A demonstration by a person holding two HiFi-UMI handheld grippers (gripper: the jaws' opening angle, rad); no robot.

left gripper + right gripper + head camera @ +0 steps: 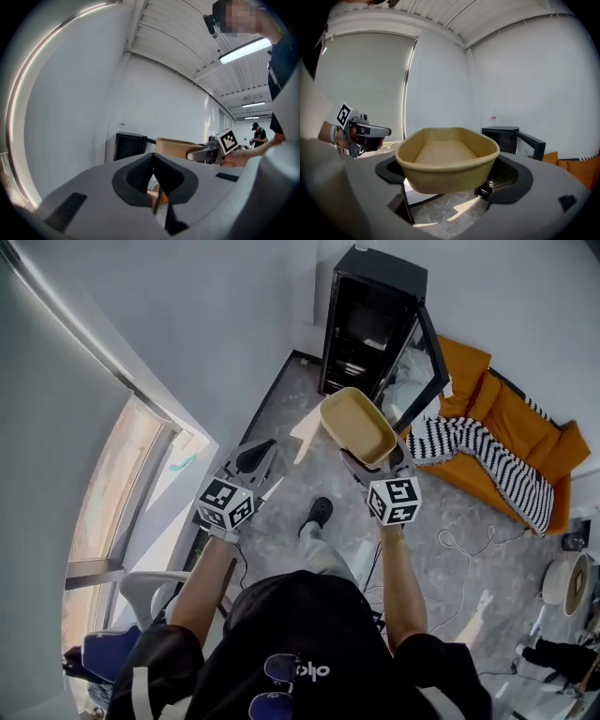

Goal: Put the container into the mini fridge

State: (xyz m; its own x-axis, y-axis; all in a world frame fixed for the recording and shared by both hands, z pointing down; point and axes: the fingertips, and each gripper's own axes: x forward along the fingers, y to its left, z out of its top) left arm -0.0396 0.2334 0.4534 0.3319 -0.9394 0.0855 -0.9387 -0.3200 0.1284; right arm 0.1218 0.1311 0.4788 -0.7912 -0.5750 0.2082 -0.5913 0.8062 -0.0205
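Grey marbled floor (441, 512), black fridge (367, 296) standing at the wall with its door open, orange sofa (516, 413) just beside it, white cable (466, 549) trailing loose, person's shoe (320, 512) mid-floor.

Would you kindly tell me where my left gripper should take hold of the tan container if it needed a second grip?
I'd pinch the container by its free left wall, coming from the left. It is open-topped, so one jaw can go inside the thin rim, and the right gripper holds its near end.
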